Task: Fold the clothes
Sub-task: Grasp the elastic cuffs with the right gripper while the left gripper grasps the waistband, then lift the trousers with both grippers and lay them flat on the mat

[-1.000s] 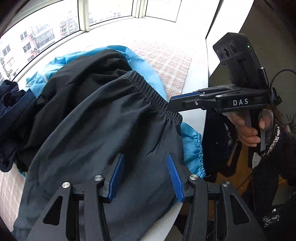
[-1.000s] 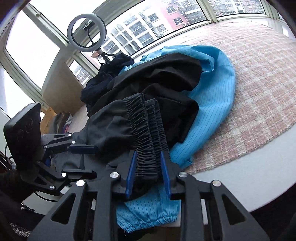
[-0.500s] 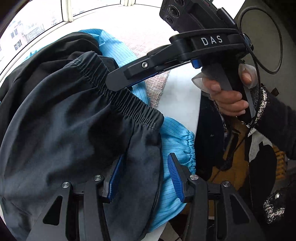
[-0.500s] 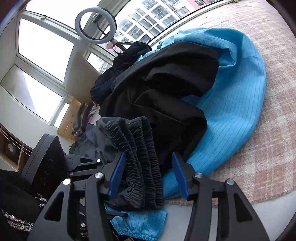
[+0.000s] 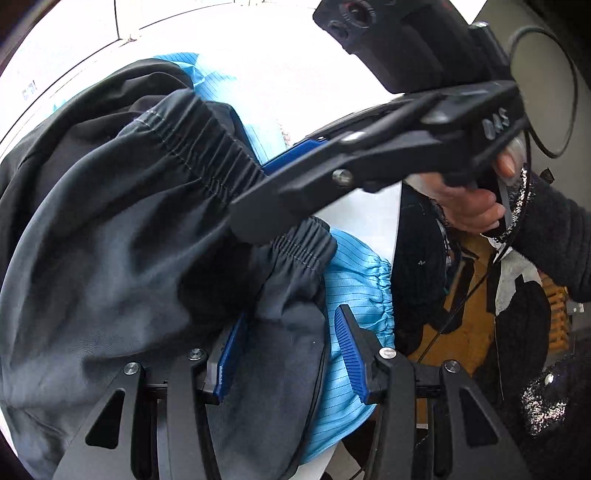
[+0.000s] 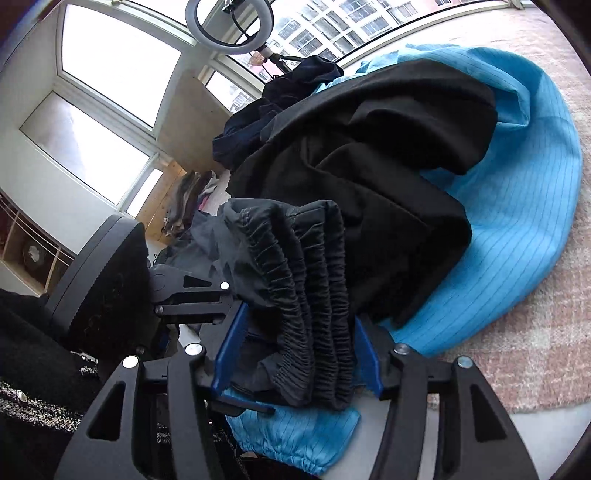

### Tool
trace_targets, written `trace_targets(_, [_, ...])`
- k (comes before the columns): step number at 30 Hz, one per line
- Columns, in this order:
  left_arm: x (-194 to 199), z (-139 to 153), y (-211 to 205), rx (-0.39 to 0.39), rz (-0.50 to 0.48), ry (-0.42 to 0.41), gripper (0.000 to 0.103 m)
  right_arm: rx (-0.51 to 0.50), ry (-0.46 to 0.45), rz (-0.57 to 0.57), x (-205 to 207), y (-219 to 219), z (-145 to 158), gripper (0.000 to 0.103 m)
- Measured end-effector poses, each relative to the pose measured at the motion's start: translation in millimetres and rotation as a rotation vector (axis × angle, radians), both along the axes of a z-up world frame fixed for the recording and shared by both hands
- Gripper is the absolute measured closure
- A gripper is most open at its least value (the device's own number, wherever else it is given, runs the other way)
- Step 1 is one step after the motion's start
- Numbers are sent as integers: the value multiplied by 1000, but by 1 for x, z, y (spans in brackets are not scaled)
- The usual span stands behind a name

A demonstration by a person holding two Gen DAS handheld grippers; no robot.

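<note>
Dark grey trousers with an elastic waistband lie on top of a pile of clothes. My left gripper is open, its blue pads on either side of the trousers' grey fabric near the waistband corner. My right gripper is open, with the bunched waistband lying between its blue pads. In the left wrist view the right gripper crosses over the waistband. A bright blue garment and a black garment lie under the trousers.
A pink checked cloth covers the white table. A dark navy garment lies at the pile's far end. A ring light stands by the windows. The person's body is close at the table edge.
My right gripper has opened from its hold on the waistband and moved forward over it. My left gripper stays open and has come closer to the waistband corner.
</note>
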State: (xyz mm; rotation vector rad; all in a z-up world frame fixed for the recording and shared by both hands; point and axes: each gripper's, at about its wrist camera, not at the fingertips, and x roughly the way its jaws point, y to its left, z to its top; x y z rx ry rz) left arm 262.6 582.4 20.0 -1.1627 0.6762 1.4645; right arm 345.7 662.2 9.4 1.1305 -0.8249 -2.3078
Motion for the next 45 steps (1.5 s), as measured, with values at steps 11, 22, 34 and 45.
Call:
trace_targets(11, [-4,-4,0,12,-13,-13,57,-21,-12,-8,6,-8,-1,48])
trace_targets(22, [-43,61,-89,78,151,59,57,7,-40,-67,0,-17,24,86])
trace_targets(34, [-93,105,-302,54,582,214,57,-254,-301,-254,-11,-24,38,87])
trace_targets(45, [-89,129,-476,143,672,268,56,-146,-147,-273,-50,-173,158,87])
